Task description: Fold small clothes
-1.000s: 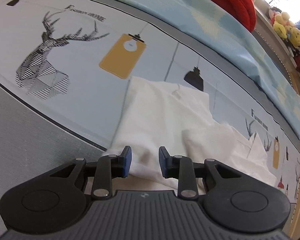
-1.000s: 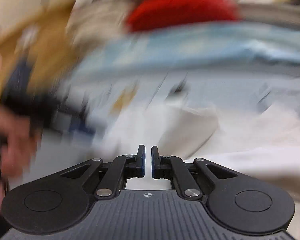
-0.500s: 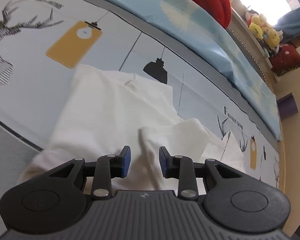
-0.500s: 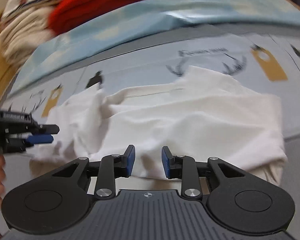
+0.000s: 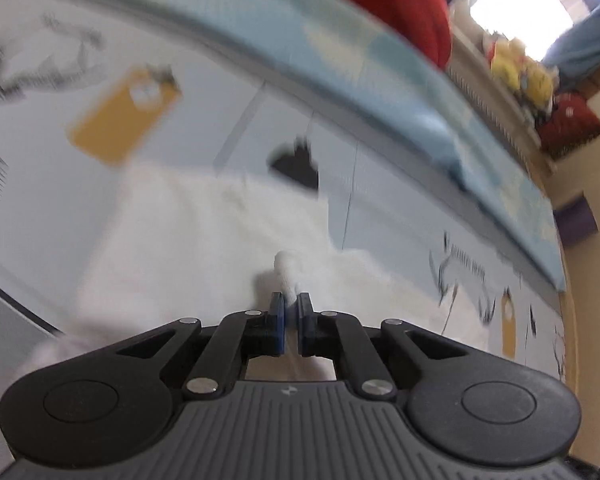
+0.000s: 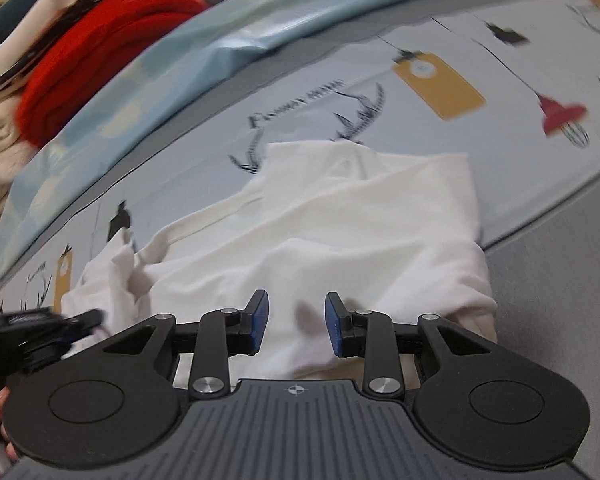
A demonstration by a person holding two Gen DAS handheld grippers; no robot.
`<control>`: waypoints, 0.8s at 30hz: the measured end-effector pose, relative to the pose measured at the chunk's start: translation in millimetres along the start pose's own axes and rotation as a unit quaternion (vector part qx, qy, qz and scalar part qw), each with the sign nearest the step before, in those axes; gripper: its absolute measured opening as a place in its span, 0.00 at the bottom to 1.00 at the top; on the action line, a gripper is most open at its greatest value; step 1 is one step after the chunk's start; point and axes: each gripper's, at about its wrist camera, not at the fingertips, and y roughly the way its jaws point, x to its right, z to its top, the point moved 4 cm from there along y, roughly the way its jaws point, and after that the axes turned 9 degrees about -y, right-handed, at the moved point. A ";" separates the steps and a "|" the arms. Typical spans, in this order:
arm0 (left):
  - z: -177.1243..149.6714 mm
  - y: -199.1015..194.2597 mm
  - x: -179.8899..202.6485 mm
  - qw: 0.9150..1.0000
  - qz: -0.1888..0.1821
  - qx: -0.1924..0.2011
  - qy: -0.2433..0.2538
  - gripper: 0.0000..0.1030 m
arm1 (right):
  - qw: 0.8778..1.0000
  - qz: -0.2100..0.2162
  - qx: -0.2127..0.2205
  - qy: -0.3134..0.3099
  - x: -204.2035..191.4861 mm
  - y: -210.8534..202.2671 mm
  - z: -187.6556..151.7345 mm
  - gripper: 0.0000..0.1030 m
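Note:
A small white garment (image 6: 340,220) lies rumpled on a printed bed sheet (image 6: 500,152); it also shows, blurred, in the left wrist view (image 5: 188,248). My left gripper (image 5: 290,312) is shut on a pinched fold of the white garment (image 5: 286,268) at its left side. It also shows at the far left of the right wrist view (image 6: 40,328). My right gripper (image 6: 294,316) is open, its blue pads (image 6: 258,316) just above the garment's near edge, holding nothing.
A light blue blanket (image 5: 380,64) runs along the far side of the bed, with a red garment (image 6: 100,52) and other clothes piled behind it. Stuffed toys (image 5: 520,68) sit on a shelf at the far right. A grey strip (image 6: 560,288) edges the sheet.
My left gripper has closed on a fold of the white garment and the view is now blurred by motion. My right gripper has opened wider and come closer to the garment.

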 end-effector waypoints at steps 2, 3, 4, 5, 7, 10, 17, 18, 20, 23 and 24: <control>7.0 -34.0 -3.0 0.998 0.009 0.050 -0.022 0.04 | 1.000 0.001 -0.006 0.021 3.5 2.1 -1.4 0.32; 8.6 -49.1 -8.1 0.996 0.026 0.076 -0.036 0.04 | 1.000 0.002 -0.008 0.028 4.0 2.7 -2.5 0.32; 7.4 -64.2 -16.2 0.991 0.058 0.105 -0.051 0.04 | 0.999 0.003 -0.010 0.034 4.0 3.1 -3.8 0.32; 4.3 -71.9 -23.0 0.988 0.085 0.116 -0.060 0.05 | 0.999 0.002 -0.013 0.039 3.8 3.2 -5.0 0.32; -6.5 -68.7 -41.5 0.983 0.137 0.082 -0.092 0.12 | 0.999 -0.003 -0.020 0.050 5.6 3.7 -9.3 0.32; -11.7 -56.6 -73.1 0.973 0.156 0.023 -0.166 0.20 | 0.996 -0.009 -0.034 0.076 12.8 5.2 -19.4 0.32; 18.2 -74.1 -75.0 0.977 0.137 0.084 -0.141 0.23 | 0.982 -0.043 -0.047 0.176 48.9 1.4 -34.9 0.32; 20.9 -72.1 -74.6 0.979 0.129 0.079 -0.135 0.23 | 0.981 -0.049 -0.044 0.185 54.2 1.1 -35.6 0.32; 23.3 -66.6 -75.4 0.982 0.120 0.067 -0.131 0.23 | 0.978 -0.063 -0.040 0.196 64.7 2.4 -37.3 0.31; 24.9 -55.7 -78.1 0.985 0.121 0.042 -0.113 0.23 | 0.974 -0.059 -0.034 0.215 77.9 2.2 -38.3 0.01; 23.7 -51.4 -78.3 0.986 0.122 0.035 -0.105 0.23 | 0.974 -0.063 -0.031 0.216 79.2 -0.1 -37.5 0.01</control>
